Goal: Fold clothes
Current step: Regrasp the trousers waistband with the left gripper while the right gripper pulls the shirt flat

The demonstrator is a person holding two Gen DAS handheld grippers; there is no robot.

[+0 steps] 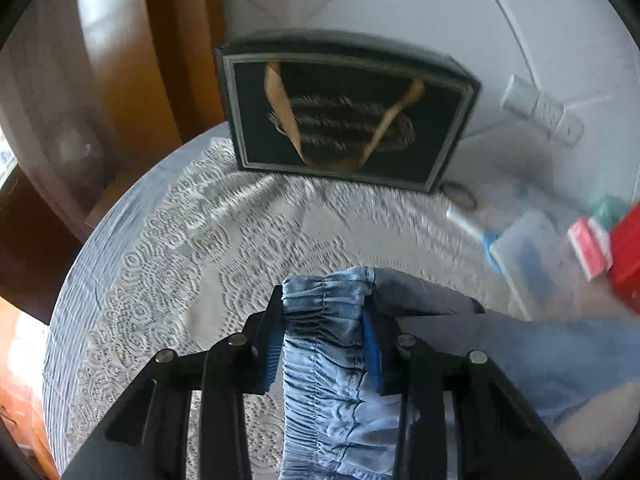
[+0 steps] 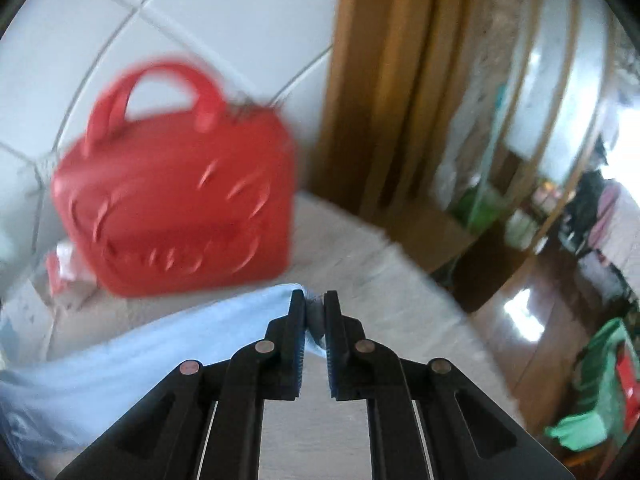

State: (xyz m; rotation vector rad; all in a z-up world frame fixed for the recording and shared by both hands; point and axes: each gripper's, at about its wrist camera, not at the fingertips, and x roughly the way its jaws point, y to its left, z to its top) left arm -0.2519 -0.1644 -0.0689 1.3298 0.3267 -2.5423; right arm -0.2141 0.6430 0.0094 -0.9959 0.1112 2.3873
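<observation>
Left wrist view: the left tongs (image 1: 324, 320) squeeze the gathered waistband of one pair of light blue shorts (image 1: 336, 380) above the lace-covered counter (image 1: 180, 248), with one dark framed picture (image 1: 344, 108) behind. Right wrist view: the right tongs (image 2: 314, 312) pinch the shorts' edge tight, with one red bag (image 2: 176, 208) nearby.

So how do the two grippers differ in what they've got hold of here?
The left gripper clamps a thick, gathered elastic waistband, so its jaws stand well apart; the right gripper pinches only a thin edge of fabric, so its jaws are nearly together. Ahead of the left gripper stands a dark framed picture; ahead of the right, a red bag. Both hold the same light blue garment above the lace tablecloth.
</observation>
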